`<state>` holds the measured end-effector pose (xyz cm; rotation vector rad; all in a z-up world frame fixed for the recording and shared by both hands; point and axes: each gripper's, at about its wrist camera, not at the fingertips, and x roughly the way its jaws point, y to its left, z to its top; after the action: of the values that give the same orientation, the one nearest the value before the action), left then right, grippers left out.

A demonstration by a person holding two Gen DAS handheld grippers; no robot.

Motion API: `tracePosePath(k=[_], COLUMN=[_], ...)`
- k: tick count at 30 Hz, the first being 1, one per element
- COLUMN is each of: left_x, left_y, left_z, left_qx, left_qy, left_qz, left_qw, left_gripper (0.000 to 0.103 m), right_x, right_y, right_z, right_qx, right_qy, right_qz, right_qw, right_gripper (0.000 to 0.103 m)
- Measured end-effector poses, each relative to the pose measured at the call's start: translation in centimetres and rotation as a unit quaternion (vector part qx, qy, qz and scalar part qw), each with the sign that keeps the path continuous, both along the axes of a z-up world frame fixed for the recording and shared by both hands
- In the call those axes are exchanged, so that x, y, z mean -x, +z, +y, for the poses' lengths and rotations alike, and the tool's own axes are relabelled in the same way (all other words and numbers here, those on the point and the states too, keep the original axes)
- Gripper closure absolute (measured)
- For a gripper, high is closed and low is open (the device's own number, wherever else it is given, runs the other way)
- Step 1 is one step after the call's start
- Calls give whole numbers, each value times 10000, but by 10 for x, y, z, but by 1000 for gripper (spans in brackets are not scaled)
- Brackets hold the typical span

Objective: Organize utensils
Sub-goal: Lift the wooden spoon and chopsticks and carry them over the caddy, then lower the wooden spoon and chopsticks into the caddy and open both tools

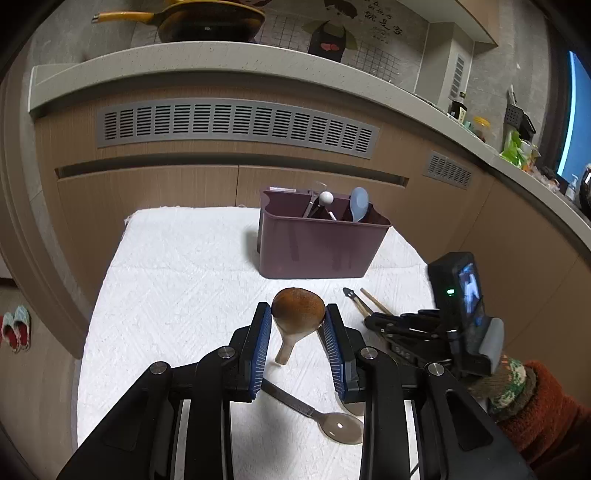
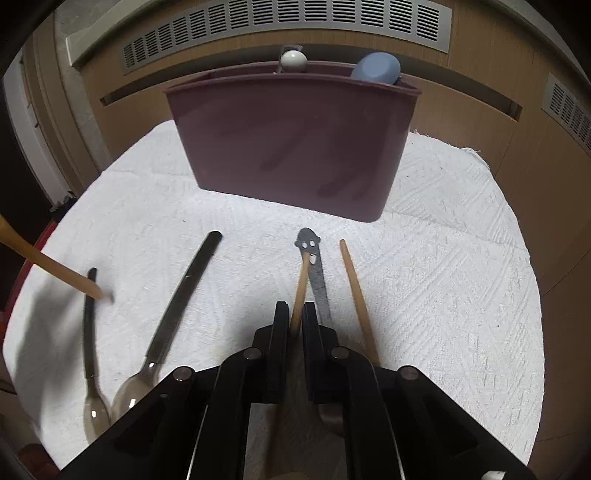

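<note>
My left gripper [image 1: 298, 314] is shut on a wooden rice paddle [image 1: 295, 317], held by its head above the white cloth, handle hanging down. My right gripper [image 2: 295, 314] is shut on a wooden chopstick [image 2: 301, 291] low over the cloth; it also shows in the left wrist view [image 1: 391, 321]. A second chopstick [image 2: 356, 291] and a metal utensil with a face-shaped end [image 2: 314, 258] lie beside it. Two dark-handled spoons [image 2: 173, 314] [image 2: 90, 332] lie at the left. The maroon utensil holder [image 1: 317, 240] [image 2: 295, 136] stands behind, holding a blue spoon [image 2: 376, 68] and a white-knobbed utensil [image 2: 293, 61].
A white textured cloth [image 1: 177, 280] covers the table. Wooden cabinets with vent grilles [image 1: 236, 122] stand right behind it. A counter above carries a yellow pan [image 1: 207, 18]. Slippers [image 1: 14, 328] lie on the floor at the left.
</note>
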<state>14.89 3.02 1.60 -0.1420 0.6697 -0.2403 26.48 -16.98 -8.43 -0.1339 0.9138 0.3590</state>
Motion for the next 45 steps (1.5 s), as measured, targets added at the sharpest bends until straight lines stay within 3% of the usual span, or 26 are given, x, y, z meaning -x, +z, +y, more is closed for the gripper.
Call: tracePosePath(k=[6, 14, 16, 18, 22, 26, 30, 34, 45], left_x=[0, -1, -8, -20, -52, -92, -141, -175, -215], left_y=[3, 22, 39, 74, 133, 155, 153, 134, 67], left_z=[-1, -8, -6, -1, 0, -4, -7, -7, -15], left_qx=[33, 145, 249, 421, 484, 475, 679, 948, 1055], left_qy=[-25, -189, -271, -378, -539, -564, -680, -753, -707], left_qz=[-14, -140, -211, -469, -936, -1112, -1067, -885, -544], left_qw=[10000, 9996, 9991, 9973, 9930, 9911, 9896, 9887, 9904], left_gripper=[73, 73, 73, 73, 73, 73, 73, 74, 74], right_x=[33, 60, 58, 55, 42, 15, -18, -45, -86], right_y=[49, 100, 124, 155, 235, 277, 276, 254, 189], right_z=[-25, -38, -40, -40, -36, -21, -5, -2, -1], right_qx=[-619, -1020, -1130, -1144, -1065, -824, -558, -347, -284], right_qy=[-10, -66, -97, -95, -29, -14, -41, -130, -154], right_qz=[-513, -1208, -1498, -1853, -2727, -3196, -3121, -2897, -2187], right_qw=[9968, 9874, 9822, 9760, 9562, 9440, 9484, 9564, 9753], right_gripper=[97, 97, 97, 97, 97, 97, 98, 98, 98])
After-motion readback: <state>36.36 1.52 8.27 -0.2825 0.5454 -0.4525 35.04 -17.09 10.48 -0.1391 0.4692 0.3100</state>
